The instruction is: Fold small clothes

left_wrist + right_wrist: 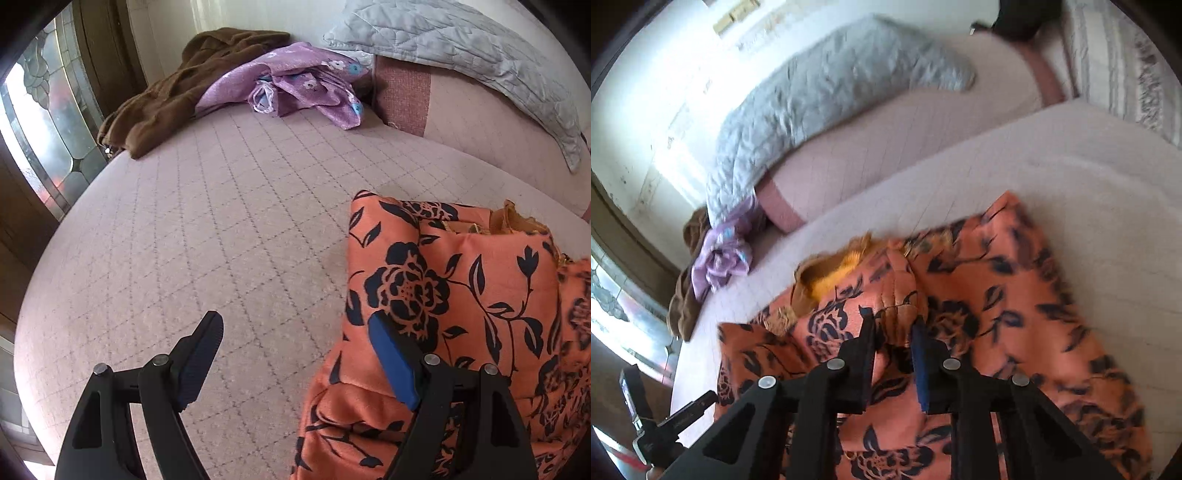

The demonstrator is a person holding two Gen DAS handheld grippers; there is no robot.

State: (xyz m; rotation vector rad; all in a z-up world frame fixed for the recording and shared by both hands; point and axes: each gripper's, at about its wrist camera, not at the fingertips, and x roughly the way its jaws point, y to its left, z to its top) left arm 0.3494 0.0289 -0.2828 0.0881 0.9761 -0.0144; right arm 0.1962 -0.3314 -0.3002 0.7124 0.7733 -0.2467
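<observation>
The orange floral garment (979, 295) lies spread on the near part of the bed (221, 229), partly folded, with a yellow-brown lining showing at its far edge. The right hand-held gripper (892, 321) has its jaws drawn narrow, pinching a raised fold of that garment near its middle. The left hand-held gripper (295, 332) stands wide open at the garment's left edge: one finger over bare bedcover, the other over the cloth, nothing clamped. The bedcover is pale pink and quilted. At the far side lie a brown garment (166, 99), a purple flowered cloth (295, 81) and a grey quilted pillow (461, 48). A patterned glass window (40, 122) is at left.
</observation>
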